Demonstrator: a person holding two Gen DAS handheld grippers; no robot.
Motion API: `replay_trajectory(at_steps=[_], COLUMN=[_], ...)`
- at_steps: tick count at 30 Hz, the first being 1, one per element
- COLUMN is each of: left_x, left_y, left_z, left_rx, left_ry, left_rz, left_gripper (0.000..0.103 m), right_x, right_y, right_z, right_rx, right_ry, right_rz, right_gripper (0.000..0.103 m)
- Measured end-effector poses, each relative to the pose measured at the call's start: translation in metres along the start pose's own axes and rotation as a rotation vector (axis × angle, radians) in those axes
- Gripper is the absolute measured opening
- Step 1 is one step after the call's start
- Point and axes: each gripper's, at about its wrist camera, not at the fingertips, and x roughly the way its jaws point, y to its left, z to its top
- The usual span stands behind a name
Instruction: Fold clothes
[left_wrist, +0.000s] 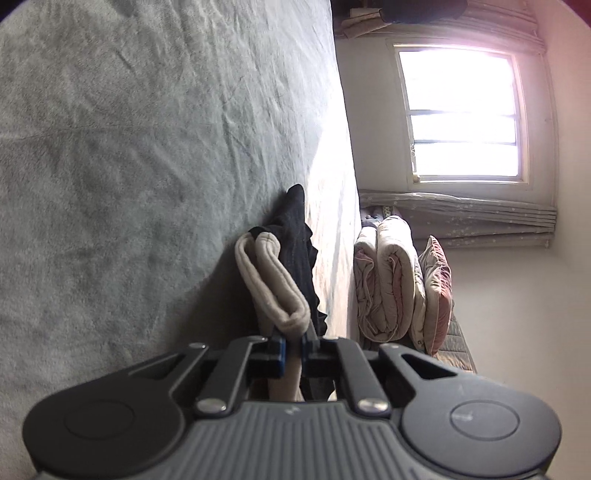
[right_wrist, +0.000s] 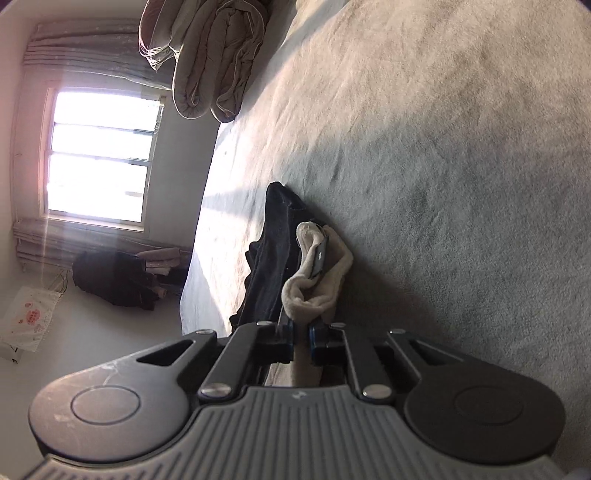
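A dark denim garment (left_wrist: 295, 236) with a thick cream fleece lining (left_wrist: 273, 280) lies on the grey plush bedspread (left_wrist: 147, 147). Both views are rolled on their side. My left gripper (left_wrist: 293, 341) is shut on a fold of the cream lining, with cloth pinched between its blue pads. In the right wrist view the same dark denim garment (right_wrist: 275, 240) and cream lining (right_wrist: 317, 288) show a small dark label (right_wrist: 320, 258). My right gripper (right_wrist: 301, 338) is shut on the cream edge there. The cloth under both grippers is hidden.
Rolled quilts (left_wrist: 391, 280) and a pink pillow (left_wrist: 437, 291) are stacked at the bed's end, under a bright window (left_wrist: 461, 114). In the right wrist view, the rolled quilts (right_wrist: 207, 62), a dark clothes pile (right_wrist: 114, 277) and a white bag (right_wrist: 31, 317) on the floor.
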Motion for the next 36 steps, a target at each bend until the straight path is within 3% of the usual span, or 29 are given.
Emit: replay_trajectory(at_steps=[6, 12, 18, 26, 31, 34, 36], left_x=[0.013, 0.047, 0.093, 0.166, 0.195, 0.196, 0.191], left_y=[-0.012, -0.032, -0.065, -0.059, -0.051, -0.057, -0.064], left_z=[0.001, 0.016, 0.039, 0.073, 0.095, 0.11, 0.116], left_rx=[-0.071, -0.14, -0.056, 0.035, 0.15, 0.258, 0.354], left_ry=[-0.04, -0.071, -0.106, -0.122, -0.043, 0.015, 0.013], left_rz=[-0.068, -0.088, -0.046, 0.084, 0.114, 0.096, 0.093], left_gripper=[0.007, 0.006, 0.006, 0.007, 0.009, 0.019, 0.035], right_x=[0.004, 0.026, 0.077, 0.148, 0.171, 0.17, 0.166], right_y=[0.018, 0.048, 0.067, 0.049, 0.038, 0.038, 0.04], right_z=[0.006, 0.023, 0.048, 0.072, 0.081, 0.091, 0.098], right_rx=[0.063, 0.019, -0.035, -0.054, -0.083, -0.1, -0.135], right_ry=[-0.042, -0.068, -0.099, -0.093, -0.049, -0.014, -0.006], right_rz=[0.076, 0.083, 0.057, -0.039, -0.052, -0.016, 0.009], right_gripper=[0.011, 0.011, 0.011, 0.011, 0.012, 0.018, 0.032])
